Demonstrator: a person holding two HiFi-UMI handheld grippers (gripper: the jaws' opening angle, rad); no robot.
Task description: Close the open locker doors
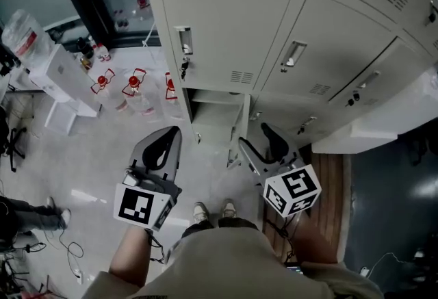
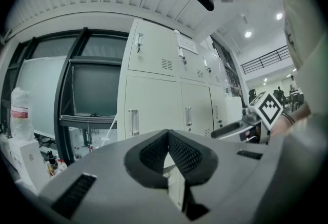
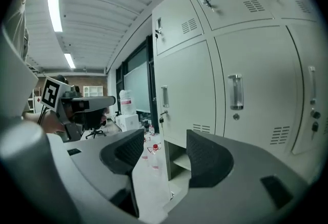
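A bank of pale grey lockers (image 1: 274,24) fills the top of the head view, most doors shut. One bottom compartment (image 1: 215,113) stands open and shows its shelves. A narrow panel (image 1: 243,123) at its right side looks like its door swung outward. My left gripper (image 1: 175,132) is below and left of that opening, with its jaws meeting at the tips and nothing between them. My right gripper (image 1: 254,137) is just right of the opening, jaws apart and empty. The open compartment (image 3: 178,159) shows between the right gripper (image 3: 165,151) jaws. The left gripper (image 2: 168,135) faces the locker fronts.
Several red-capped water bottles (image 1: 135,89) lie on the floor left of the lockers, beside white boxes (image 1: 58,72). My own shoes (image 1: 212,210) are close below the opening. Another person's legs (image 1: 27,214) and cables lie at the far left. A white ledge (image 1: 383,123) juts out at right.
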